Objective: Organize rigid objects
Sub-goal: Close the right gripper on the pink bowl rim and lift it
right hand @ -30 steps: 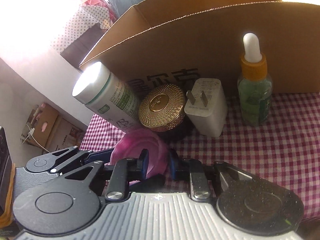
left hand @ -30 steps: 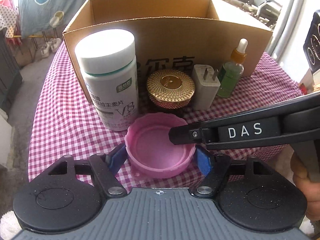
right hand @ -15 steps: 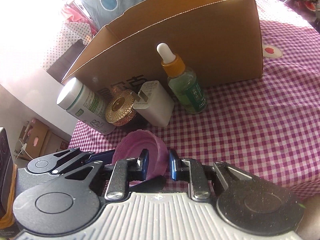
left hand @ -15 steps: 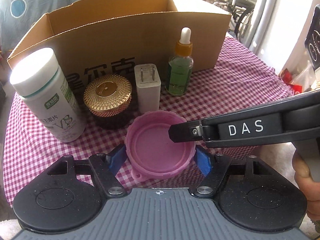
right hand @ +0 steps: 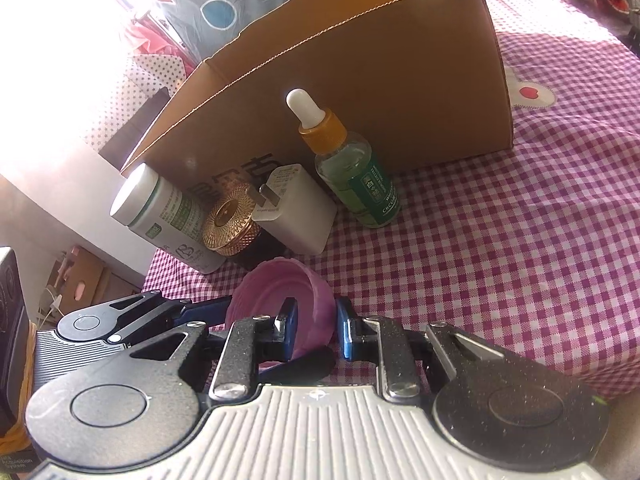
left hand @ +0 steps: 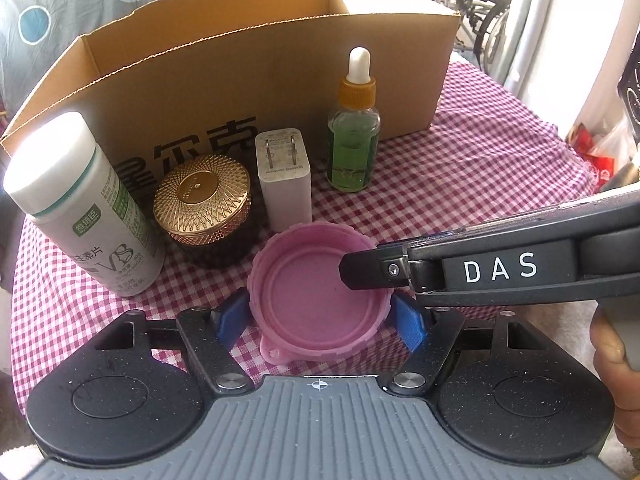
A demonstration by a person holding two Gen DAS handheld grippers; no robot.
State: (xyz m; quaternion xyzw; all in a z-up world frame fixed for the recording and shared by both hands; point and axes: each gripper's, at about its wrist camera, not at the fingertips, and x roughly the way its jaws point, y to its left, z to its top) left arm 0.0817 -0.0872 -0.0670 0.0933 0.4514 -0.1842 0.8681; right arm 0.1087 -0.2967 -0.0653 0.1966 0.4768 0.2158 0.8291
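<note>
While both grippers hold pink lid [left hand: 318,300] | bare cloth [right hand: 520,240] rightward

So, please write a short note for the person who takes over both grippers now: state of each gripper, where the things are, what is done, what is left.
Left gripper: jaws around the pink lid, one blue pad at each side; contact not clear.
Right gripper: shut on the pink lid's wall, one finger inside, one outside.
On the checked tablecloth, in a row before the cardboard box: white vitamin bottle, gold-lidded jar, white charger, green dropper bottle.
Done: lid gripped; nothing seen in the box.
Left: probably the lid goes into the box, then the four other things.
</note>
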